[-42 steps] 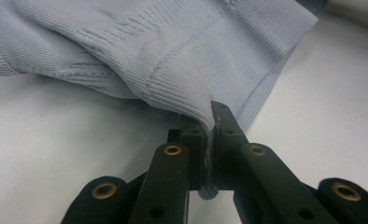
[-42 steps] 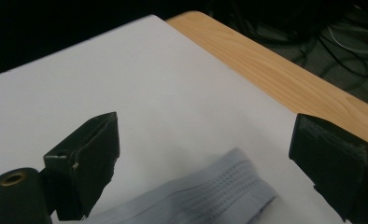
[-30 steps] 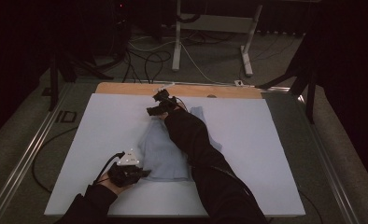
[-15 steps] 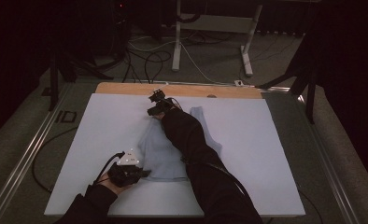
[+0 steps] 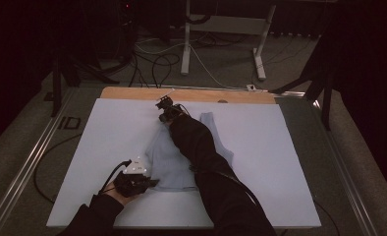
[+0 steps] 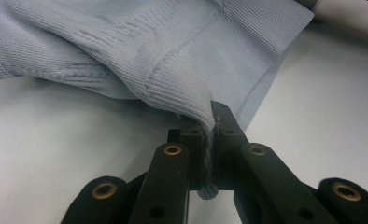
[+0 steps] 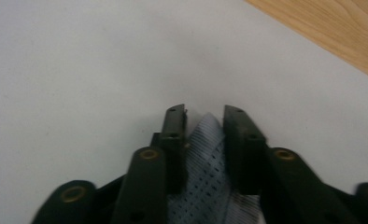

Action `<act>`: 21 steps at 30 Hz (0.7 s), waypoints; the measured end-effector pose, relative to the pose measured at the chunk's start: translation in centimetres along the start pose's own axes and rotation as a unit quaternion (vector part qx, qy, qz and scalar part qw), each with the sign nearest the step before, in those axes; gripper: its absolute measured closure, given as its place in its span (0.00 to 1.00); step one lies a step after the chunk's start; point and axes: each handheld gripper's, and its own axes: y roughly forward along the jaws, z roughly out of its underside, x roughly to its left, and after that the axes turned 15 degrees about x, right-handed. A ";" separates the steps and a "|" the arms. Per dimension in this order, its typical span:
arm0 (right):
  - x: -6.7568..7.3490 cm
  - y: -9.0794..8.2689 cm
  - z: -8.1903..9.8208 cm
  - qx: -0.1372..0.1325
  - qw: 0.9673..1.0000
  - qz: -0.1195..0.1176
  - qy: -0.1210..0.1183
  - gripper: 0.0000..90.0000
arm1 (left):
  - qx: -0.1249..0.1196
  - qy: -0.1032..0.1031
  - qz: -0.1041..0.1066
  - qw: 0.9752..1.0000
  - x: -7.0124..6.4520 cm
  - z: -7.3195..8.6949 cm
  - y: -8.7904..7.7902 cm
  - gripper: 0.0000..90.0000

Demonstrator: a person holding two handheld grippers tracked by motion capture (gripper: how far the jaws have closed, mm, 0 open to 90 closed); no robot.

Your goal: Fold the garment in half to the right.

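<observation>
A light blue knitted garment (image 5: 169,164) lies on the white table cover (image 5: 108,128). My left gripper (image 5: 151,183) rests at the garment's near left corner. In the left gripper view the left gripper (image 6: 209,122) is shut on the ribbed hem of the garment (image 6: 149,42). My right gripper (image 5: 164,111) reaches to the garment's far end, its dark sleeve lying across the cloth. In the right gripper view the jaws of the right gripper (image 7: 204,114) have just been closing, and a fold of the garment (image 7: 205,158) fills the gap between them and touches both.
A wooden strip (image 5: 132,93) runs along the table's far edge, just beyond the right gripper. Metal rails flank the table. Cables (image 5: 157,59) and a white stand (image 5: 186,39) are on the floor behind. White cover lies bare to the left and right of the garment.
The right gripper and forearm have shifted slightly at the garment's far end. The left hand has stayed in place on the hem.
</observation>
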 end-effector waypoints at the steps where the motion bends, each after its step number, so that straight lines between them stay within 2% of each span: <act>1: 0.0 0.0 0.0 0.001 1.000 0.000 -0.004 0.86 | 0.000 0.000 0.000 1.000 0.0 0.0 0.0 0.97; 5: 0.0 -0.1 0.0 0.004 1.000 -0.001 -0.007 0.92 | 0.002 -0.001 -0.001 1.000 0.0 0.0 0.1 0.97; 6: 0.0 -0.2 -0.1 0.008 1.000 -0.001 -0.018 0.93 | 0.000 -0.002 0.001 1.000 0.0 0.0 0.0 0.97; 14: 0.2 -0.9 -0.1 -0.002 1.000 0.005 -0.022 0.94 | 0.000 0.001 -0.001 1.000 -0.1 -0.1 -0.1 0.97; 15: 0.2 -1.6 -0.1 -0.008 0.999 0.010 -0.029 0.94 | 0.000 0.001 -0.001 1.000 -0.2 -0.1 -0.2 0.97; 21: -0.3 -3.1 -0.2 -0.019 0.999 0.012 -0.034 0.94 | 0.001 0.003 0.000 1.000 -0.4 -0.3 -0.3 0.97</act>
